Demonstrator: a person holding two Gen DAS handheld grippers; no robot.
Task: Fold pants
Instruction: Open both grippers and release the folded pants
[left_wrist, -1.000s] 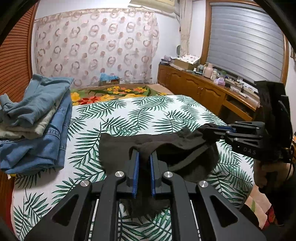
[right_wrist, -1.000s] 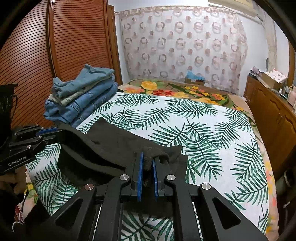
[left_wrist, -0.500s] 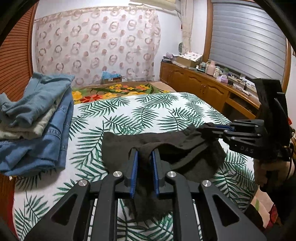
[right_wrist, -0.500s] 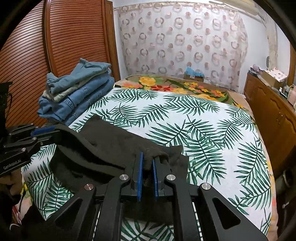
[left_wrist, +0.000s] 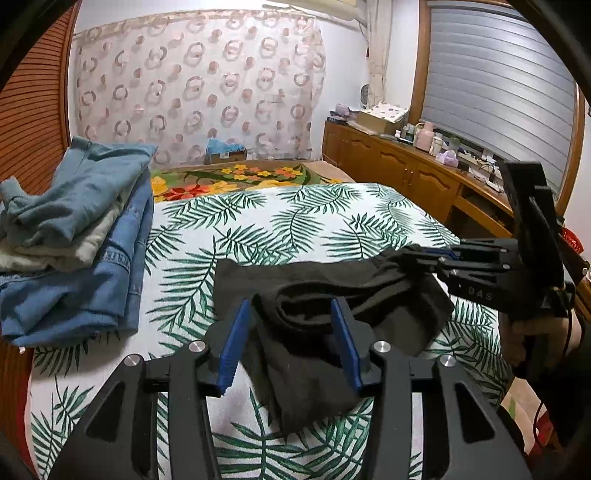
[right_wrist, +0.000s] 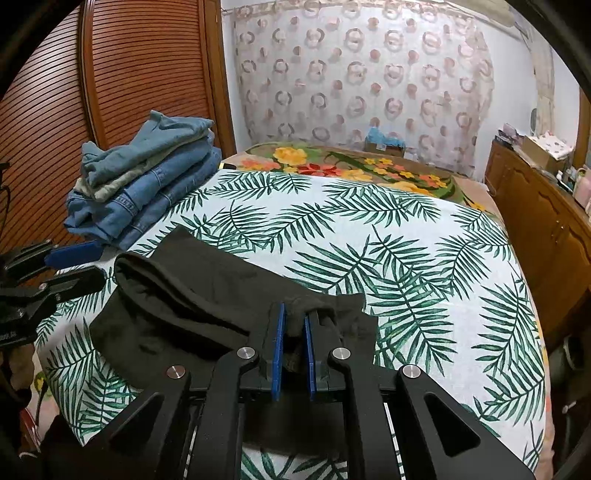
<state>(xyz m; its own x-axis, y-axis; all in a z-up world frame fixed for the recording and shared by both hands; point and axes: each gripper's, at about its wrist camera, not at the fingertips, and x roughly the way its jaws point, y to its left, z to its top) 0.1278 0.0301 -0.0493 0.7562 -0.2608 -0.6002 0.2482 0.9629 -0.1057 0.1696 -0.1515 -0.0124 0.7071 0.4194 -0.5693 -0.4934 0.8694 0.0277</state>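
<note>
I am pinching the dark pants (right_wrist: 207, 295) in my right hand-held gripper (right_wrist: 293, 325); my left hand-held gripper (left_wrist: 291, 332) is gaping wide. One-sided tension is risking dragging the fold askew across the bed (right_wrist: 406, 258).

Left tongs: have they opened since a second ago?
Yes. The left tongs now stand spread apart around the black pants on the bedspread; earlier they pinched that fold.

left gripper (left_wrist: 291, 332) — jaws spread wide, nothing clamped, low and level | right gripper (right_wrist: 293, 325) — jaws nearly closed, pinching dark cloth | a hand (left_wrist: 532, 332) grips the right gripper's handle from below
</note>
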